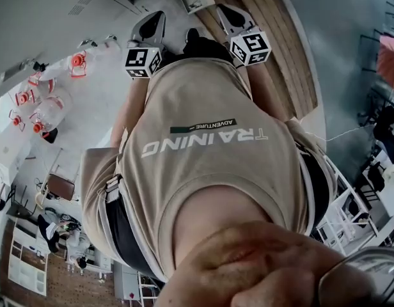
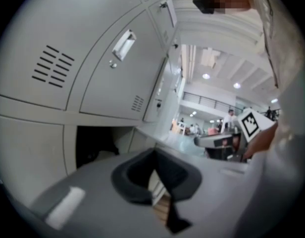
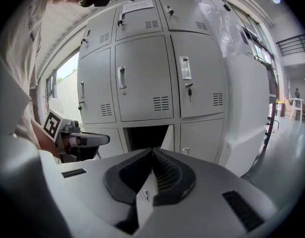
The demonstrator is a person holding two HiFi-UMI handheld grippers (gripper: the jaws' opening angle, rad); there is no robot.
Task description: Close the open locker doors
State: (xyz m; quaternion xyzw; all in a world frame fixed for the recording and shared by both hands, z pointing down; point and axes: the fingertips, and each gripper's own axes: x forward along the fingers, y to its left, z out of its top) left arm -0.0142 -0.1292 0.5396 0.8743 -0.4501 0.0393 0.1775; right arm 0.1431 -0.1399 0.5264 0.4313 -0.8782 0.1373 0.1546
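Both claws are clamped shut with nothing between the pads. The right claw (image 3: 152, 151) points at the grey lockers (image 3: 142, 58), where one open locker door (image 3: 168, 136) stands swung out from a dark compartment (image 3: 142, 136) in the middle column, lowest row in view. The doors above it are closed. The left claw (image 2: 153, 153) tilts up near the same bank. Both are held before the person's beige shirt (image 1: 203, 171).
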